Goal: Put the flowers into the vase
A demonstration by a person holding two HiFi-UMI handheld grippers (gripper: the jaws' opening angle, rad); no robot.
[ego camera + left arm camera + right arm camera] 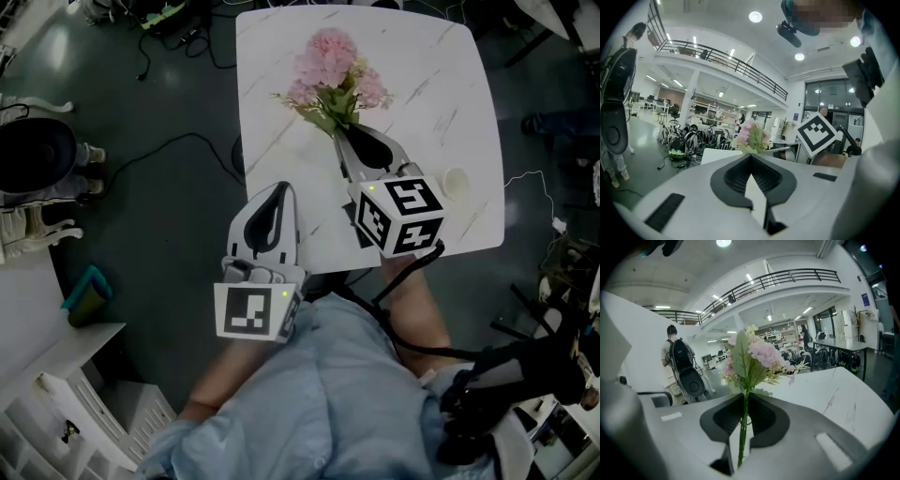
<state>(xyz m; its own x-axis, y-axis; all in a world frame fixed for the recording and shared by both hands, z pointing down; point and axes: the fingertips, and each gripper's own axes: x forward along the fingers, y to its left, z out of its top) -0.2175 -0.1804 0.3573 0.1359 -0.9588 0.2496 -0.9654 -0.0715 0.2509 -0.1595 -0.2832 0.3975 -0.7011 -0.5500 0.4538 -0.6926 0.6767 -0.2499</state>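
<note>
A bunch of pink flowers [328, 70] with green leaves hangs over the white marble table [431, 75]. My right gripper [339, 131] is shut on its thin green stems. In the right gripper view the stems [743, 427] run up between the jaws to the blooms [757, 355]. A small white round vessel [455, 183] stands near the table's right edge, to the right of that gripper. My left gripper [281, 187] hovers at the table's near left edge with its jaws together and nothing in them. From the left gripper view [751, 157] the flowers [751, 136] show just beyond the tips.
Dark floor with black cables [178, 141] lies left of the table. A black chair [33, 155] and white furniture [66, 394] stand at the far left. A person with a backpack [677, 355] stands beyond the table in the right gripper view.
</note>
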